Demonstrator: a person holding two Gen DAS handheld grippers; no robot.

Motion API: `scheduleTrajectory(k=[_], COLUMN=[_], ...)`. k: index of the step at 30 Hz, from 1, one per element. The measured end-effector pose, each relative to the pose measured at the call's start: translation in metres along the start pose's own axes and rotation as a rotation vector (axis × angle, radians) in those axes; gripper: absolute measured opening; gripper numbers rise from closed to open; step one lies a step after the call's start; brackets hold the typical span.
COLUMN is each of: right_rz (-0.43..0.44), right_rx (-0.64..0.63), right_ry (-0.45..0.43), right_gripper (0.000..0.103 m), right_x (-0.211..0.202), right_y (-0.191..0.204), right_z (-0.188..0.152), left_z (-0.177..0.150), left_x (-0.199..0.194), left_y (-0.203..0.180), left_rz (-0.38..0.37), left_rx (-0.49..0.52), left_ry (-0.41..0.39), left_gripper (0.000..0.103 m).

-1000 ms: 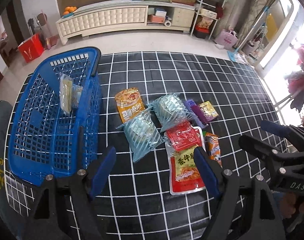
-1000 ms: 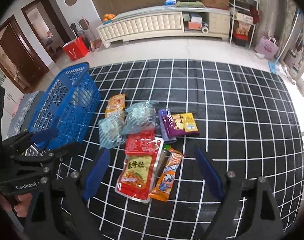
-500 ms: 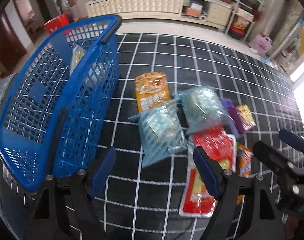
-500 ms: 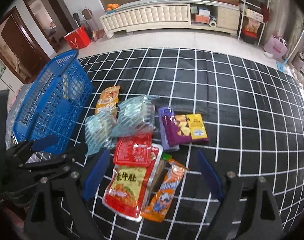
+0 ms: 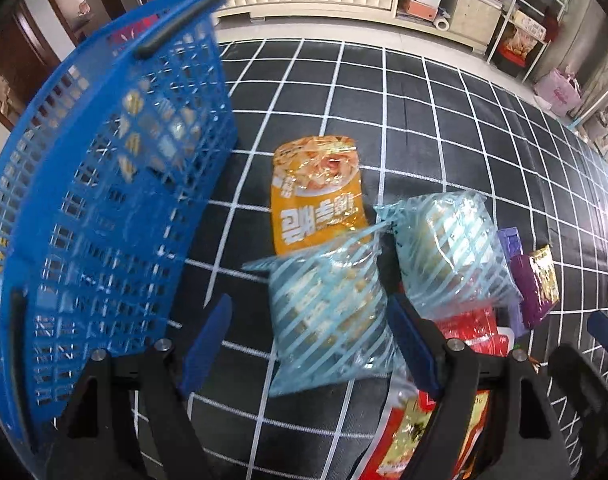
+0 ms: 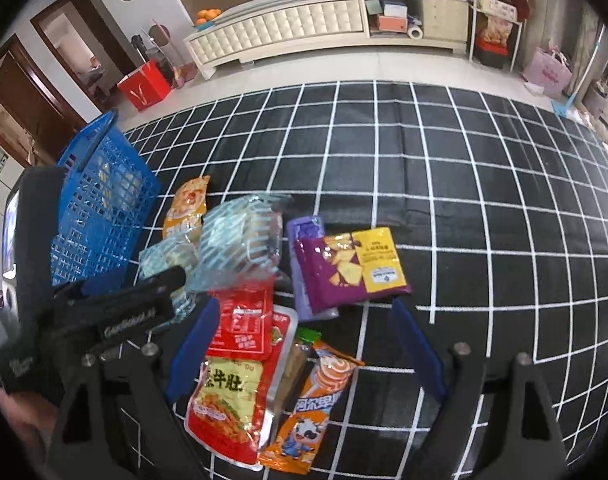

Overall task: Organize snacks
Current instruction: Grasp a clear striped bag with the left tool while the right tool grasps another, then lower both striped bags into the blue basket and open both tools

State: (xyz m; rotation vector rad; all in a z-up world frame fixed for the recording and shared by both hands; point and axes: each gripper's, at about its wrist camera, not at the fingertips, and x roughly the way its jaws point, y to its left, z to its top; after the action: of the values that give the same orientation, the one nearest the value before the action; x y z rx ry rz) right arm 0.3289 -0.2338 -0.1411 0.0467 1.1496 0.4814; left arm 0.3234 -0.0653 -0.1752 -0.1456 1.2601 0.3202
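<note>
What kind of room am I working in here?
Most likely a home living room. A long cream cabinet with oranges on top lines the far wall, a wooden door opens on the left, and the snacks lie on a black grid mat on the floor.

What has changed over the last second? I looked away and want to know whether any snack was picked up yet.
Nothing picked up. Both open grippers came down closer to the snacks: the left gripper now frames a striped blue bag, the right gripper hangs over the red pouch and orange packet. The snacks and blue basket lie where they were.
</note>
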Motion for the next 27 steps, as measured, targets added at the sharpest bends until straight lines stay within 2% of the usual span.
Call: scheduleTrajectory(k=[3, 5, 7, 8, 10, 13, 19, 24, 27], right_rz=[0.007, 0.003, 0.001, 0.000, -0.007, -0.018, -0.043, -0.056, -0.058], right_rx=[-0.003, -0.005, -0.003, -0.002, -0.004, -0.008, -0.024, -0.042, -0.065], right_ry=[0.007, 0.011, 0.015, 0.016, 0.017, 0.018, 0.010, -0.009, -0.020], right_gripper=[0.090, 0.090, 0.090, 0.090, 0.090, 0.090, 0.090, 0.090, 0.090], right_x=[0.002, 0.002, 0.003, 0.002, 0.000, -0.002, -0.012, -0.022, -0.023], right_y=[-0.001, 0.000, 0.000, 0.001, 0.002, 0.005, 0.015, 0.027, 0.038], right_z=[-0.002, -0.002, -0.002, -0.003, -0.003, -0.004, -0.002, 0.002, 0.007], left_z=[0.000, -0.003, -0.009, -0.012, -0.017, -0.029, -0.044, -0.038, -0.040], left_x=[0.011, 0.016, 0.016, 0.013, 0.008, -0.006, -0.065, -0.102, -0.126], left_y=[-0.001, 0.003, 0.007, 0.007, 0.005, 0.004, 0.003, 0.019, 0.040], left_rz=[-0.013, -0.053, -0.099, -0.115, -0.109, -0.142, -0.172, -0.195, -0.171], left_rx=[-0.001, -0.023, -0.034, -0.028, -0.004, 0.021, 0.102, 0.122, 0.140], left_ry=[0.053, 0.070, 0.052, 0.040, 0.028, 0.009, -0.135, -0.218, -0.290], left_gripper=[0.078, 0.077, 0.059, 0.055, 0.053, 0.052, 0.052, 0.052, 0.052])
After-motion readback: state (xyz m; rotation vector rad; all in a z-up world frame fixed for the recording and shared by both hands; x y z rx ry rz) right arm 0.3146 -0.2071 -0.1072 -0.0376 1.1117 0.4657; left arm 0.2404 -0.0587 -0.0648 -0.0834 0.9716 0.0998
